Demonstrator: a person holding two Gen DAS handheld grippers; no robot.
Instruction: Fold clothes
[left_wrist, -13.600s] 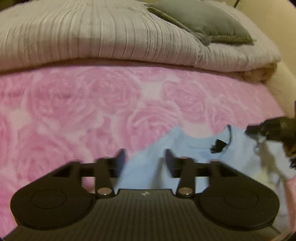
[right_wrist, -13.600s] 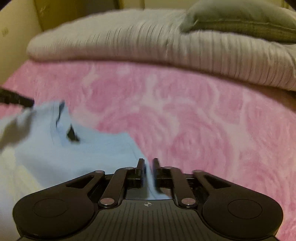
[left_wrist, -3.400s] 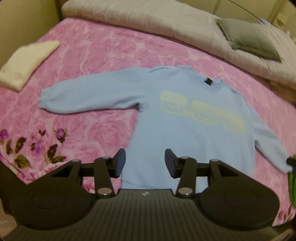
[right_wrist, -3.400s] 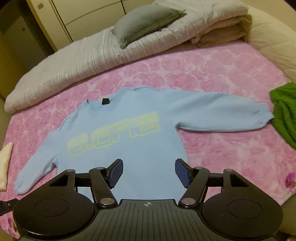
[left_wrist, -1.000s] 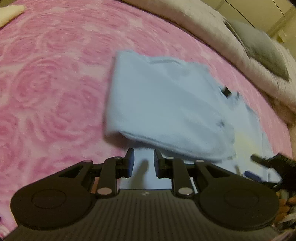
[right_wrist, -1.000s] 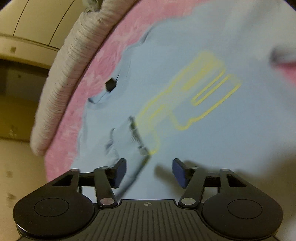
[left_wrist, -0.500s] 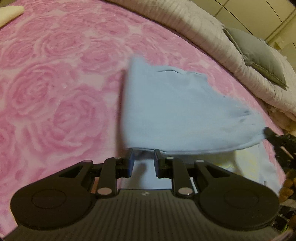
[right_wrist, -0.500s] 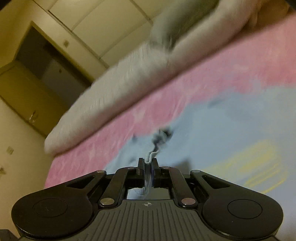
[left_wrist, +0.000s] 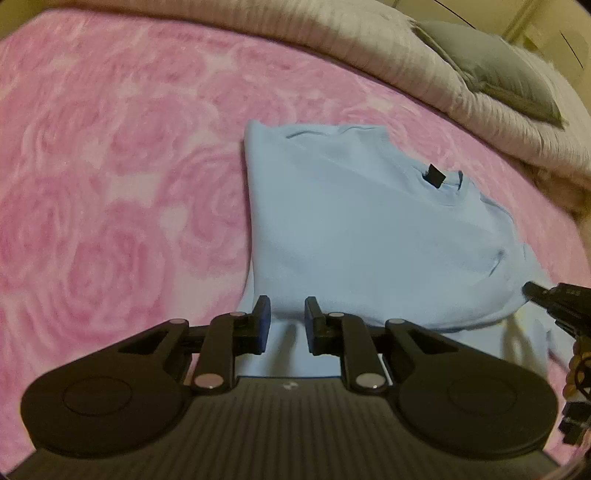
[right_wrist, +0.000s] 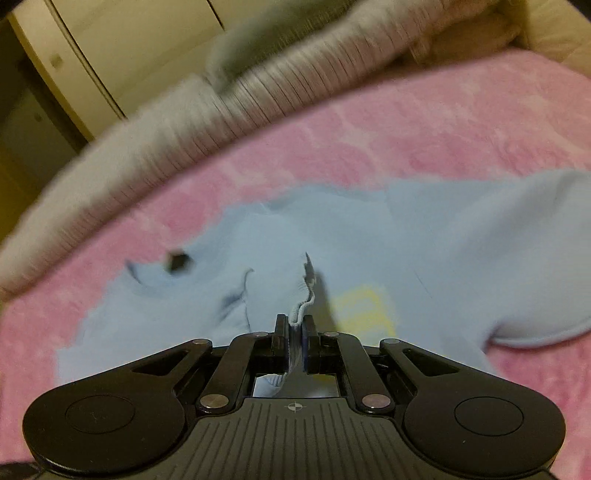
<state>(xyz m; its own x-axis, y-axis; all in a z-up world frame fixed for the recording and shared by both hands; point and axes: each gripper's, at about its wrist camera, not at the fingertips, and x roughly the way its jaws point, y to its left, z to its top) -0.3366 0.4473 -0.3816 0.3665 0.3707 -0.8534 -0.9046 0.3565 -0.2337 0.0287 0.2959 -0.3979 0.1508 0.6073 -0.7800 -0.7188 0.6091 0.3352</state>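
Note:
A light blue sweatshirt (left_wrist: 354, 229) lies on the pink rose-patterned bed cover (left_wrist: 110, 184), its left side and sleeve folded over the body, the black neck label (left_wrist: 434, 176) showing. My left gripper (left_wrist: 286, 325) hovers at the fold's near edge, jaws a little apart with nothing between them. My right gripper (right_wrist: 294, 334) is shut on the ribbed cuff (right_wrist: 303, 302) of the folded sleeve, low over the sweatshirt (right_wrist: 424, 251); its tip shows at the right edge of the left wrist view (left_wrist: 532, 290). Yellow print (right_wrist: 364, 302) peeks out beside the cuff.
A folded grey ribbed duvet (left_wrist: 369, 48) with a grey-green pillow (left_wrist: 491, 81) lies along the far side of the bed. The duvet also shows blurred in the right wrist view (right_wrist: 258, 92), with cream cupboard doors (right_wrist: 129, 33) behind.
The left sleeve and side, held up half a second ago, now lie flat across the body. My left gripper's jaws have opened slightly. My right gripper stays shut on the cuff and has lowered.

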